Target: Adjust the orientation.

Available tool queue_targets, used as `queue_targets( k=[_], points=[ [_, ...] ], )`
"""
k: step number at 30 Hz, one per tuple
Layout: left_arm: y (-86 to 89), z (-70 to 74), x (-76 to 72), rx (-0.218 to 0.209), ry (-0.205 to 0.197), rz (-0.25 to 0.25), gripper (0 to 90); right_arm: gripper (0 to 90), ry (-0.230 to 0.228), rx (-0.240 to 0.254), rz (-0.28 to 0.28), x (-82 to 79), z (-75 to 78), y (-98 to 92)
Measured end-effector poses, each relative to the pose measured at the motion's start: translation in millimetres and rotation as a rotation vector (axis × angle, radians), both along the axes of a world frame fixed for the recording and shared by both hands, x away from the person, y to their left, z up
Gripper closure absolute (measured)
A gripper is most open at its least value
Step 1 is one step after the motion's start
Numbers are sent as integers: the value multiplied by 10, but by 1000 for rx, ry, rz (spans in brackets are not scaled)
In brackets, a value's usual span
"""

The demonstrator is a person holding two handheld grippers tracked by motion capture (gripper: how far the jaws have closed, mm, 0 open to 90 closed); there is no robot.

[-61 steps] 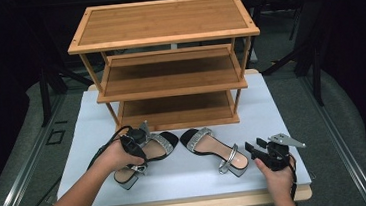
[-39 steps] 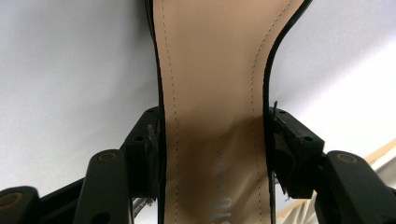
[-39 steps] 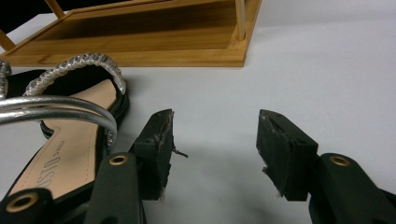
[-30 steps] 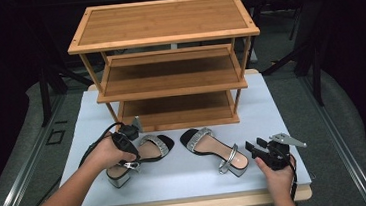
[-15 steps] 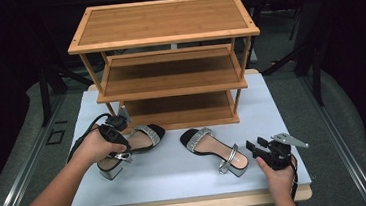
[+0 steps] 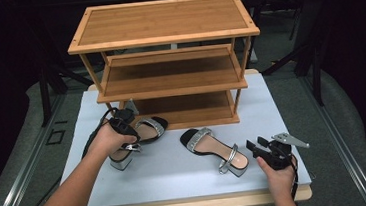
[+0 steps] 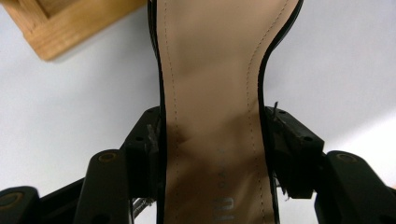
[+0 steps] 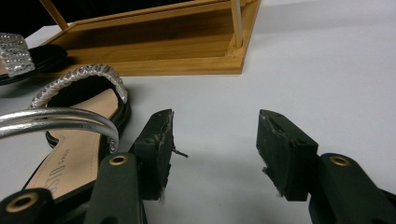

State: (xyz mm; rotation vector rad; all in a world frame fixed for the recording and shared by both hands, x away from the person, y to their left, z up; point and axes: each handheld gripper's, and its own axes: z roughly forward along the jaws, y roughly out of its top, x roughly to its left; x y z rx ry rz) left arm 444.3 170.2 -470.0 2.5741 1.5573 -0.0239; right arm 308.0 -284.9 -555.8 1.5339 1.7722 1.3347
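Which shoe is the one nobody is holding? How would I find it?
Start at the wooden shelf rack on the white table. Just in front of its lowest shelf lie two matching sandals. Yours is the right sandal, lying flat and free beside the open right tool, while the left sandal is clamped in the left tool.

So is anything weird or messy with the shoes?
Slightly. The two sandals don't sit as a neat pair: the left sandal, clamped by the left hand-held gripper, points toward the wooden rack, while the right sandal lies angled apart on the table. Nothing looks broken or spilled.
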Motion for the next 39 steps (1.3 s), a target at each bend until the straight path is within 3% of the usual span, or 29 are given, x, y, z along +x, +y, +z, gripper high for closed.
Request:
queue_targets(
  k=[5, 13, 16, 17, 18, 19, 20, 22, 23, 24, 26, 34, 39],
  points=[
    [-33, -42, 45, -13, -20, 36, 428, 457, -4, 6, -2, 0, 0, -13],
    [-78, -139, 68, -56, -86, 112, 427, 457, -3, 12, 1, 1, -1, -12],
    [-120, -162, 58, -65, -138, 123, 427, 457, -3, 13, 2, 1, -1, -9],
    [-120, -162, 58, -65, -138, 123, 427, 457, -3, 13, 2, 1, -1, -9],
    [-113, -164, 47, -73, -171, 134, 427, 457, -4, 14, 2, 0, 0, -10],
    [-113, -164, 47, -73, -171, 134, 427, 457, -5, 14, 2, 0, 0, -10],
    [-110, -190, 29, -124, -194, 139, 427, 457, -5, 14, 1, -1, 1, -11],
    [-108, -218, 7, -136, -238, 140, 427, 457, -6, 15, 1, -2, 1, -13],
    [-108, -218, 7, -136, -238, 140, 427, 457, -6, 15, 1, -2, 1, -13],
    [-113, -249, -14, -152, -282, 148, 427, 457, -6, 14, 1, -1, 0, -11],
    [-116, -270, -27, -175, -314, 165, 426, 457, -7, 15, 1, 0, 0, -7],
    [-145, -301, -9, -182, -391, 223, 426, 457, -15, 20, 4, 4, -5, 1],
    [-169, -351, -1, -224, -431, 266, 426, 457, -16, 20, 3, 6, -7, 3]
  ],
)
